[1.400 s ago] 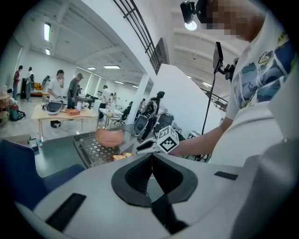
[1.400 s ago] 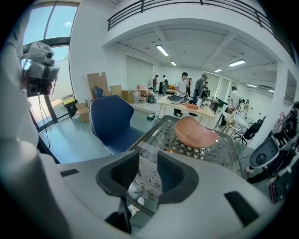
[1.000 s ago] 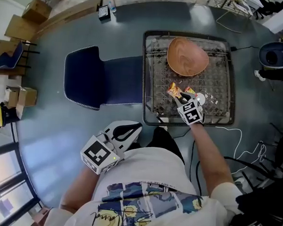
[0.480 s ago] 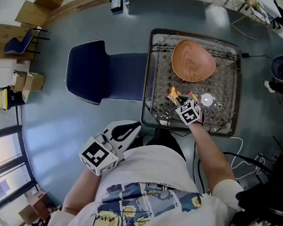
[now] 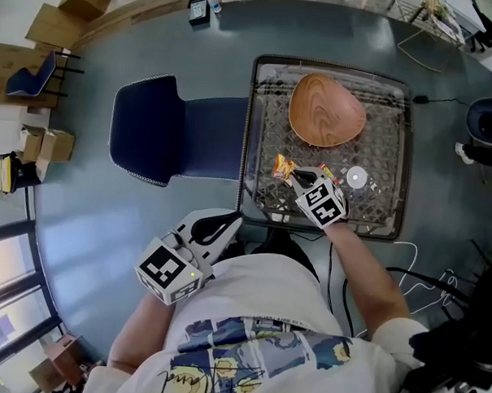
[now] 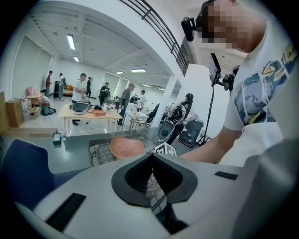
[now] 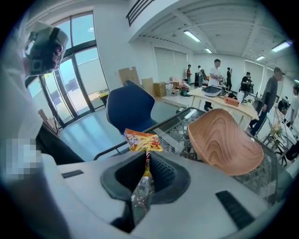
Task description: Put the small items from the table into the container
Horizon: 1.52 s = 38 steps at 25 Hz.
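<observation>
Hand-held gripper on the right (image 5: 300, 179) is being closed on a small orange-and-yellow foil snack packet (image 5: 281, 165). The packet's lower seam is being pinched between the jaws, and its printed upper part is being held upright above them. The packet is being kept over the near left part of the wire-grid, dark-framed worktop (image 5: 392, 149), just short of the shallow, rounded wooden bowl (image 5: 325, 109) that is being taken as the container.

The task is being judged as barely begun. Nothing is being shown inside the bowl, this packet is not yet being carried over it, and at least a small round white disc (image 5: 357, 178) is being left on the grid near the gripper. The packet is being read as light, thin and crinkly, so it is likely to bend where it is gripped.

The left hand-held gripper (image 5: 231, 224) is being held clenched and empty by the person's torso, well apart from the worktop.
</observation>
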Each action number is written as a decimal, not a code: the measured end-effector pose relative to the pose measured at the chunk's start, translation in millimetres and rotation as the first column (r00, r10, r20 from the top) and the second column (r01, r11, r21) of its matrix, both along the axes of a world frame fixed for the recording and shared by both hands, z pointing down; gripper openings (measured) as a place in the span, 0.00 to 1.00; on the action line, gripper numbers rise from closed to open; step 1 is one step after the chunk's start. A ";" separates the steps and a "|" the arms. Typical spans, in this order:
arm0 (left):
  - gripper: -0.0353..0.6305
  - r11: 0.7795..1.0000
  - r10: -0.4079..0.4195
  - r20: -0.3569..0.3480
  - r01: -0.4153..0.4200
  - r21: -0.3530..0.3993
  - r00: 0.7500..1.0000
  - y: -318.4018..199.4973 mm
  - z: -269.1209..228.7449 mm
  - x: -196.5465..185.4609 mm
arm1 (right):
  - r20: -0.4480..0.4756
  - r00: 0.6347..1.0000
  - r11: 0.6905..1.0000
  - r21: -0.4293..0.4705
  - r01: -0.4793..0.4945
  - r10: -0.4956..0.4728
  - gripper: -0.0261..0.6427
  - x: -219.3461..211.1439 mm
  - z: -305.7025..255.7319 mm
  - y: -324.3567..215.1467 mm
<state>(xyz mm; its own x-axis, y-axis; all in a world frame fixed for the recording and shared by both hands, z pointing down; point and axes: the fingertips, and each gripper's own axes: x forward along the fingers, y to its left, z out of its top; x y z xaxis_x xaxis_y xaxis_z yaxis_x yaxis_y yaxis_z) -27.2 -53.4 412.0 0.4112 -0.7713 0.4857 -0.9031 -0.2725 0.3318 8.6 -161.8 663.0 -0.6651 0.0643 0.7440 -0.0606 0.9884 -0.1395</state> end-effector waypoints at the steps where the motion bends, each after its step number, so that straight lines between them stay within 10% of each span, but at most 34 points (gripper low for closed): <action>1: 0.07 1.000 0.004 -0.001 -0.004 0.002 1.000 -1.3 0.5 2.5 | 0.019 1.000 1.000 0.000 0.000 0.000 0.09 -1.8 -8.9 -0.8; 12: 0.07 1.000 0.005 0.007 -0.005 0.021 1.000 -12.0 -3.1 5.5 | 0.121 0.988 0.986 0.122 -0.112 0.097 0.09 -9.5 -62.4 -95.7; 23: 0.07 0.997 -0.078 0.013 0.078 -0.019 0.997 -11.8 0.8 -12.8 | -0.033 0.984 0.966 0.196 -0.168 0.178 0.09 -1.1 3.3 -197.9; 38: 0.07 0.986 -0.158 0.017 0.158 -0.044 0.987 5.4 9.2 -42.9 | -0.199 0.962 0.967 0.208 -0.147 0.189 0.09 -14.7 56.5 -209.4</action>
<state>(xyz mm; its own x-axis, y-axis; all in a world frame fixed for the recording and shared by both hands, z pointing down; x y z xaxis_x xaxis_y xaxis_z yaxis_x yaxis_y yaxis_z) -70.1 -47.9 421.2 0.2789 -0.8033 0.5263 -0.9382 -0.1111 0.3277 -6.1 -371.1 719.5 -0.4765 -0.1908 0.8582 -0.2356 0.9682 0.0844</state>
